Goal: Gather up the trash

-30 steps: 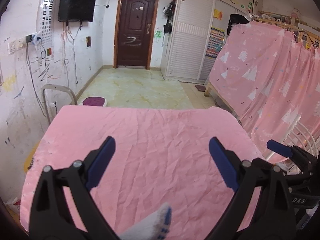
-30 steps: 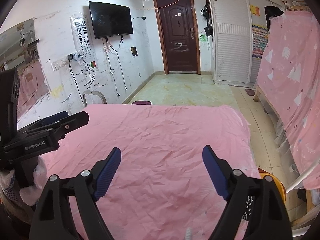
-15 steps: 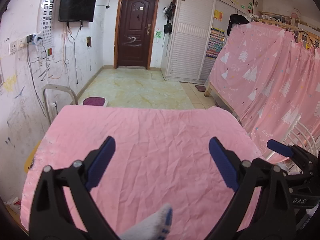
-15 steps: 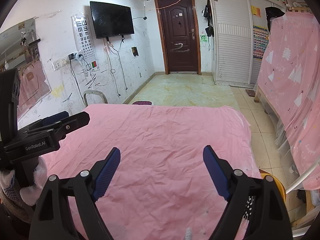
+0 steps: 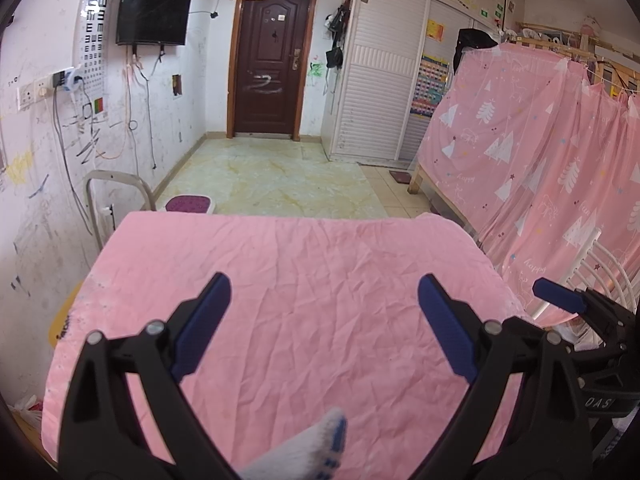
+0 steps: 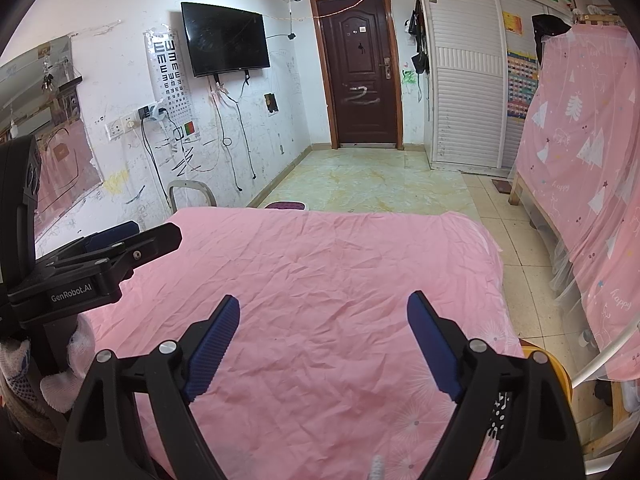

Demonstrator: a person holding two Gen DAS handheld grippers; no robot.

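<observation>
A table under a wrinkled pink cloth (image 5: 304,304) (image 6: 320,280) fills the foreground of both views, and no trash shows on it. My left gripper (image 5: 324,292) hangs open above the near half of the cloth, nothing between its blue pads. My right gripper (image 6: 324,308) is open too and holds nothing. The right gripper's blue tip (image 5: 558,300) pokes in at the right edge of the left wrist view. The left gripper's black body (image 6: 92,268) shows at the left of the right wrist view. A white-gloved fingertip (image 5: 320,444) of the person lies at the bottom edge.
Beyond the table lies a tiled floor (image 5: 272,176) up to a dark door (image 5: 268,76). A pink curtain (image 5: 540,152) hangs along the right side. A metal chair frame (image 5: 116,196) and a purple-topped stool (image 5: 188,203) stand at the table's far left corner. A yellow object (image 6: 556,372) sits at the table's right edge.
</observation>
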